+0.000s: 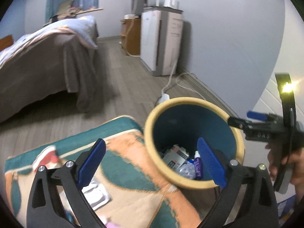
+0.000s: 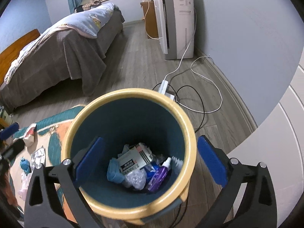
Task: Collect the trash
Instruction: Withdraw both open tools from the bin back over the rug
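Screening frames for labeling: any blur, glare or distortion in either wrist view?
Left wrist: motion-smeared throughout, rug and bin rim soft; lens flare from a lamp at the right edge. Right wrist: sharp on the bin and its trash, blur only at the left edge. Both: strong fisheye bending, dark corners.

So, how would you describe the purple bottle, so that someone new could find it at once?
Find the round bin with the yellow rim, beside the patterned rug. Look down to its bottom, at the right side of the trash. The purple bottle lies tilted there with a white cap, the only purple thing among the white box and blue cloth.
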`<act>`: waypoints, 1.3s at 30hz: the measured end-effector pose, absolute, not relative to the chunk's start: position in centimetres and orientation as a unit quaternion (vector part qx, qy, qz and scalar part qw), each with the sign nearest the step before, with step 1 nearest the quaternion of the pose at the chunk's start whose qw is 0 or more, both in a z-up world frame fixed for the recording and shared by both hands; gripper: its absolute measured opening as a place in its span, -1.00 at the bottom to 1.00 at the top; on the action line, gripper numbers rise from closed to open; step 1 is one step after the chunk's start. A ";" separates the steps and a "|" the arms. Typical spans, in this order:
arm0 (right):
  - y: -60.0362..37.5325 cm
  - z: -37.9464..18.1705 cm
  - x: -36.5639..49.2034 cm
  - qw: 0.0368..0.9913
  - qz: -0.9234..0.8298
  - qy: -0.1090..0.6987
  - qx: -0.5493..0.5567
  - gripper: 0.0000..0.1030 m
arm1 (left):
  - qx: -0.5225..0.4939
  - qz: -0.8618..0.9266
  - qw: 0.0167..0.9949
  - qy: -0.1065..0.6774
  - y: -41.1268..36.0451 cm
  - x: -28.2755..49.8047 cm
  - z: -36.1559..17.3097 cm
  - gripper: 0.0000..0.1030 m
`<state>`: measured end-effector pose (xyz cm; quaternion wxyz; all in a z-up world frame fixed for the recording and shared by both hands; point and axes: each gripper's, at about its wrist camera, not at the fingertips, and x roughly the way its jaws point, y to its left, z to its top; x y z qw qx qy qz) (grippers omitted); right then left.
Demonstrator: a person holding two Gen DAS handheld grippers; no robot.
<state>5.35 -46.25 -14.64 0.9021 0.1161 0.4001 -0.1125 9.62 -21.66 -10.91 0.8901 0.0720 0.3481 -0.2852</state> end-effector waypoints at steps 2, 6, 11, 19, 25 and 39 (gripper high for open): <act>-45.3 -14.4 4.9 0.903 -0.107 0.402 0.109 0.89 | 0.071 -0.268 0.897 0.344 -20.0 9.2 -10.1 0.87; -42.5 -13.5 4.0 0.907 -0.092 0.401 0.096 0.89 | 0.077 -0.229 0.913 0.328 -16.7 8.1 -8.5 0.89; -38.1 -12.7 3.4 0.909 -0.061 0.404 0.087 0.89 | 0.056 -0.189 0.926 0.321 -11.6 6.4 -7.0 0.89; -29.5 -13.0 3.3 0.911 -0.014 0.409 0.043 0.89 | 0.007 -0.104 0.930 0.353 -2.5 4.5 -8.7 0.90; -24.1 -14.4 3.9 0.903 0.020 0.429 0.025 0.89 | -0.001 -0.059 0.920 0.389 2.0 3.3 -11.8 0.90; -16.3 -19.3 5.0 0.870 0.061 0.488 -0.014 0.89 | 0.063 -0.073 0.910 0.402 3.2 1.7 -15.2 0.90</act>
